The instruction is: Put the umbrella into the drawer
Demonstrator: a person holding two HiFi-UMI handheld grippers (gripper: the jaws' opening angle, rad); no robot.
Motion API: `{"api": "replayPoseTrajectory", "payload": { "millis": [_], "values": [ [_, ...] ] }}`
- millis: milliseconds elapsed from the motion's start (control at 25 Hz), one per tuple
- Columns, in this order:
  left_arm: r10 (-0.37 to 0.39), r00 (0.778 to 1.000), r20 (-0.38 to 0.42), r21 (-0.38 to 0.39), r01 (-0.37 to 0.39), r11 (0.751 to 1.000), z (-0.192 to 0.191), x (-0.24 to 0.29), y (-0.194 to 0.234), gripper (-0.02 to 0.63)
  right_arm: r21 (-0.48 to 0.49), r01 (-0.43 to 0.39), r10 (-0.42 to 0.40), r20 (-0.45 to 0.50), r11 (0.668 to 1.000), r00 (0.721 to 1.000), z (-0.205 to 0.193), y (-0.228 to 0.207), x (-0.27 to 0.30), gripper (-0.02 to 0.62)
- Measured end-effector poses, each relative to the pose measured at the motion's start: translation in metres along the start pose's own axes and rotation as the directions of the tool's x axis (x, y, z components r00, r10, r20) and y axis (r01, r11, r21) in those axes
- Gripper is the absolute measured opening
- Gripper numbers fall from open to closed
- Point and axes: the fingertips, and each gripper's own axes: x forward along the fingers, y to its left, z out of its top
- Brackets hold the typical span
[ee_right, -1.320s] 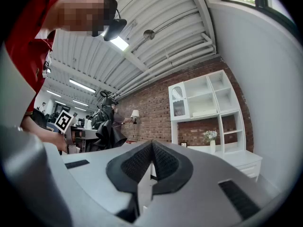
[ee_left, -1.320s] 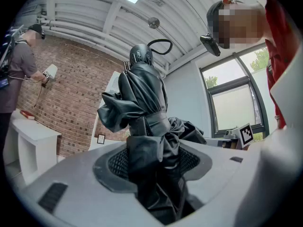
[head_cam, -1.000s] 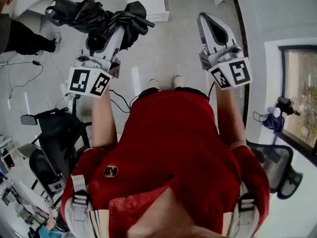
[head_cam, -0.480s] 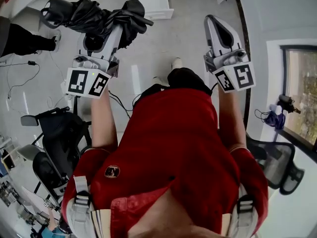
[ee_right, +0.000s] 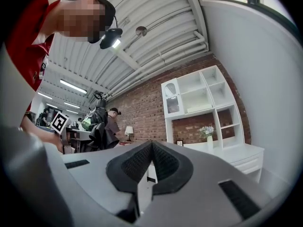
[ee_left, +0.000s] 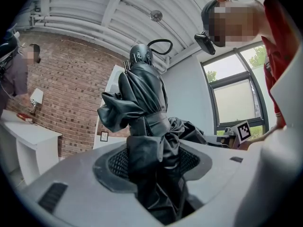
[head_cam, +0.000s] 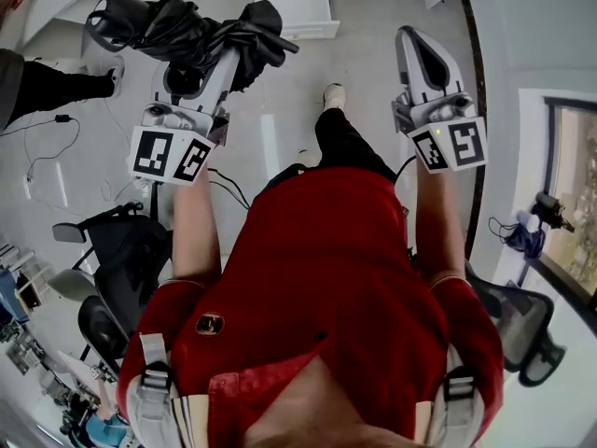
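A folded black umbrella (head_cam: 177,31) with a loop handle lies crosswise in my left gripper (head_cam: 219,59), which is shut on its bunched fabric. In the left gripper view the umbrella (ee_left: 142,98) stands up from between the jaws of the left gripper (ee_left: 151,167), handle end on top. The right gripper (head_cam: 415,40) is held level beside it, shut, with nothing in it; in its own view the right gripper's (ee_right: 151,148) pads meet at the tip. A white drawer unit (head_cam: 297,3) with an open drawer stands on the floor ahead, at the head view's top.
Another person (head_cam: 47,77) stands at the far left. A black office chair (head_cam: 117,250) is at my left and a second chair (head_cam: 522,325) at my right by the window. Cables (head_cam: 47,157) trail over the floor. White shelving (ee_right: 203,103) lines the brick wall.
The person has stepped forward, one foot now ahead. Both grippers moved on with the umbrella still held, and the drawer unit has come closer in the head view.
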Motion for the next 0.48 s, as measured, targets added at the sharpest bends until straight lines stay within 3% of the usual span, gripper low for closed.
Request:
{"api": "replayPoseTrajectory", "payload": {
  "millis": [200,480],
  "values": [
    [0.075,0.995,-0.069,-0.015,-0.076,0.997,-0.008,0.037,0.019,0.236,0.040,-0.064,0.065,-0.038,0.997,0.997,-0.013,-0.041,0.045,-0.002],
    [0.071,0.994,-0.086,-0.010,-0.072,0.997,-0.013,0.085,0.037,0.236,0.024,-0.073,0.074,-0.038,0.997,0.997,-0.009,-0.082,0.081,-0.002]
  ]
}}
